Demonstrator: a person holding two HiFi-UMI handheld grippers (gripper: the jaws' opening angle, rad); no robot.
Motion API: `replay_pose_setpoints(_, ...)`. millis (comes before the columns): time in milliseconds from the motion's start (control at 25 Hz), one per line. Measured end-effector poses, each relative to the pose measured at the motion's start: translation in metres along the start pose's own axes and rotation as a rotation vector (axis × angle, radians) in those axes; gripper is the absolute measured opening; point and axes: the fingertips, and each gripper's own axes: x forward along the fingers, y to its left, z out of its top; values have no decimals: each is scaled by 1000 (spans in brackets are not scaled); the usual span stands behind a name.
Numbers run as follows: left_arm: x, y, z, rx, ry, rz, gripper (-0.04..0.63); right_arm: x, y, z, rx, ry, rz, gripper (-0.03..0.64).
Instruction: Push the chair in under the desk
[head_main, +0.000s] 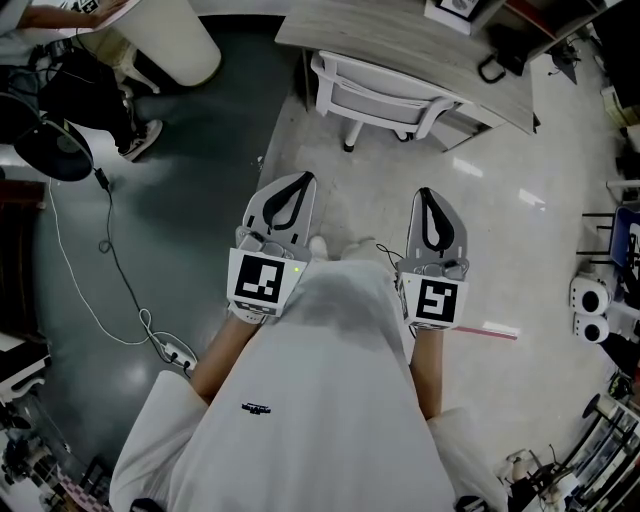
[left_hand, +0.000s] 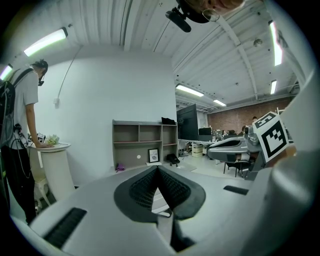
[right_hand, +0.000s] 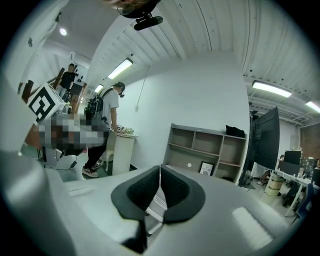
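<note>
While both sets of jaws are pressed together on nothing, the left gripper (head_main: 300, 184) and the right gripper (head_main: 428, 194) are held side by side at the centre of the head view. Both are close to the person's white shirt and aimed toward the top of the frame. There the white chair (head_main: 385, 95) stands at upper centre, its back turned to the person and its front reaching under the edge of the grey worktop (head_main: 400, 38). A stretch of pale floor (head_main: 370, 190) keeps it well apart from both grippers.

Closed, empty jaws would suit a shove with blunt tips better than a grasp. The paired stance would fit either someone squaring up to the chair back or someone standing clear of a chair already tucked in, and the pictures do not settle which.

The worktop hides the seat's front and most of the base, so how deep the chair sits cannot be judged. In each gripper view only a sliver of something white and slatted shows through the notch below the closed tips, probably the chair. The shirt covers the person's legs, and a bystander at upper left is cut off by the frame.
</note>
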Motion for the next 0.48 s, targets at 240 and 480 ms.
replay_pose_setpoints(240,-4,-3,1,-4,-3,-2,8,-5,0,1,18,1,1,18)
replay_pose_setpoints(480,-5,-7,-2,-5,0,-2,8,-10,1,-4,46,-7,-4,18)
